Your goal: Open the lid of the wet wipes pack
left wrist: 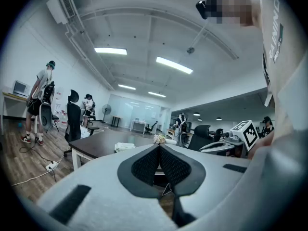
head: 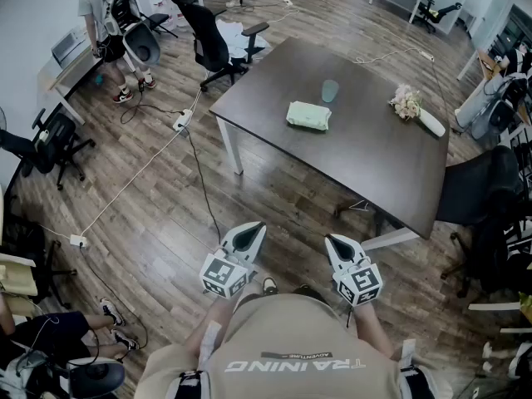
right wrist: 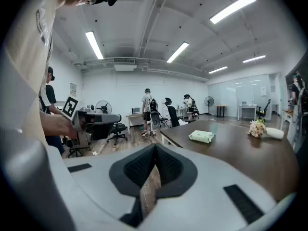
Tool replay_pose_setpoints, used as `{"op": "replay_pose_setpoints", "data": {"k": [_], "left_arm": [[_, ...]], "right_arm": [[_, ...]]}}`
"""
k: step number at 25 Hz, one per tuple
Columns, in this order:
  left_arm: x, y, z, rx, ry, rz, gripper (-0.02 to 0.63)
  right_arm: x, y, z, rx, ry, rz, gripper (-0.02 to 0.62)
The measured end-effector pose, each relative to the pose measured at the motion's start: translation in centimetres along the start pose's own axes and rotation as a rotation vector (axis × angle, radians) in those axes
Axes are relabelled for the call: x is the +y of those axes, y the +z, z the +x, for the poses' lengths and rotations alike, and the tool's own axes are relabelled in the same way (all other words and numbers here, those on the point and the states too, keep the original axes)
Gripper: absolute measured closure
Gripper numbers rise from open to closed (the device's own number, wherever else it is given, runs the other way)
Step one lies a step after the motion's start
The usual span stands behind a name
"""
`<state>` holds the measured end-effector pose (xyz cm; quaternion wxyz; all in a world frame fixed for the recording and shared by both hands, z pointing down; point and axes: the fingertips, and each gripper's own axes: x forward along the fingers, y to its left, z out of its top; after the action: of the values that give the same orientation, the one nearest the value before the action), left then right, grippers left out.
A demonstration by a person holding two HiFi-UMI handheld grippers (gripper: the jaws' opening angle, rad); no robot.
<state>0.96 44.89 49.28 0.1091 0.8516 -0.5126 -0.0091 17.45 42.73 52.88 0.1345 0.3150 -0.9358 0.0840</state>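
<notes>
Held close at the person's waist, the left gripper and right gripper have their jaws pressed together on nothing. The wet wipes pack lies well ahead of both on the table, long axis crosswise, seemingly slightly nearer the right one.

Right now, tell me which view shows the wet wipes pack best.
Head view: the wet wipes pack lies whole, seen from above. Right gripper view shows it small, side-on; left gripper view, smaller still.
</notes>
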Motion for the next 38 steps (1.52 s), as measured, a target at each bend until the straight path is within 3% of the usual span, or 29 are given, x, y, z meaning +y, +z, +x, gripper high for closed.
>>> {"op": "replay_pose_setpoints", "data": {"k": [7, 13, 18, 22, 27, 29, 31, 33, 38], "left_arm": [[1.1, -0.5, 1.2, 0.020, -0.081, -0.022, 0.597], [2.1, -1.3, 3.5, 0.044, -0.096, -0.044, 0.597], [2.8, -1.7, 6.4, 0.069, -0.099, -0.080, 0.597], [3.3, 0.0, 8.8, 0.062, -0.071, -0.112, 0.597], [3.7, 1.9, 14.1, 0.098, -0.077, -0.059, 0.597], [3.0, 3.1, 16.2, 0.087, -0.079, -0.033, 0.597], [2.5, 4.6, 17.9, 0.063, -0.067, -0.020, 0.597], [2.2, 5.4, 18.7, 0.045, -0.050, -0.047, 0.597], [3.2, 4.4, 19.9, 0.074, -0.026, -0.118, 0.597]], "right_arm": [[-1.5, 0.9, 2.1, -0.011, -0.099, 0.032, 0.581], [-2.4, -0.6, 2.5, 0.041, -0.091, 0.060, 0.581], [-4.5, -0.5, 4.3, 0.032, -0.072, 0.066, 0.581], [-7.3, 0.9, 6.3, 0.000, -0.041, 0.082, 0.581], [-11.8, 3.8, 9.3, -0.075, 0.008, 0.086, 0.581], [-13.3, 3.4, 9.6, -0.064, 0.019, 0.068, 0.581], [-14.2, 2.8, 9.9, -0.018, 0.023, -0.014, 0.580], [-14.3, 2.5, 10.3, 0.012, 0.048, -0.074, 0.580], [-15.2, 2.6, 12.5, 0.015, 0.116, -0.069, 0.580]]}}
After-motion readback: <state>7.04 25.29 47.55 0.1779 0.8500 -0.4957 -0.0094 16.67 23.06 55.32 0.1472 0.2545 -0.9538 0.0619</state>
